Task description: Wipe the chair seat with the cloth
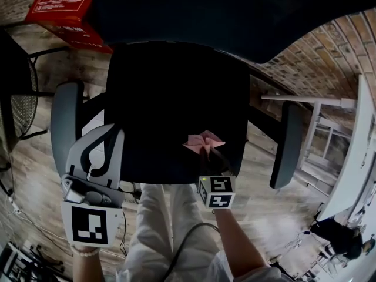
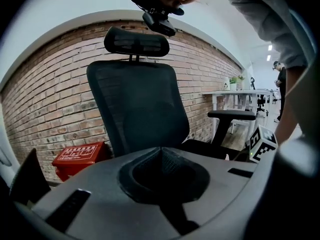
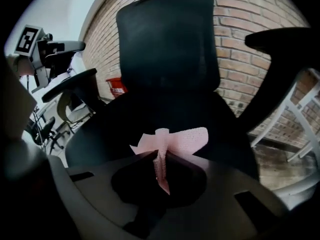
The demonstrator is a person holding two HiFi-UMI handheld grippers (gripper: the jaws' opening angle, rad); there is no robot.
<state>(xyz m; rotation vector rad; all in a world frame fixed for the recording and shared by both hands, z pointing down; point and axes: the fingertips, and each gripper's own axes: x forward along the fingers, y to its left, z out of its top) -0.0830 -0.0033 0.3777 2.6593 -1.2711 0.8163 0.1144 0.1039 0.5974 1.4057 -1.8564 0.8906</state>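
Right claw (image 3: 160,158) tight on cloth (image 3: 186,138) over chair seat (image 3: 120,126), red box (image 1: 62,4) print illegible

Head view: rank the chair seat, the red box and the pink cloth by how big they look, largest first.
1. chair seat, by far the largest
2. red box, partly cut off by the picture's edge
3. pink cloth, clearly the smallest

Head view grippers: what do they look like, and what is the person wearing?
The left gripper is light grey with black trim and a big white cube bearing black square markers. The right gripper is dark, with a smaller marker cube, a green light and a black cable trailing back. A pale beaded bracelet and light trousers show.
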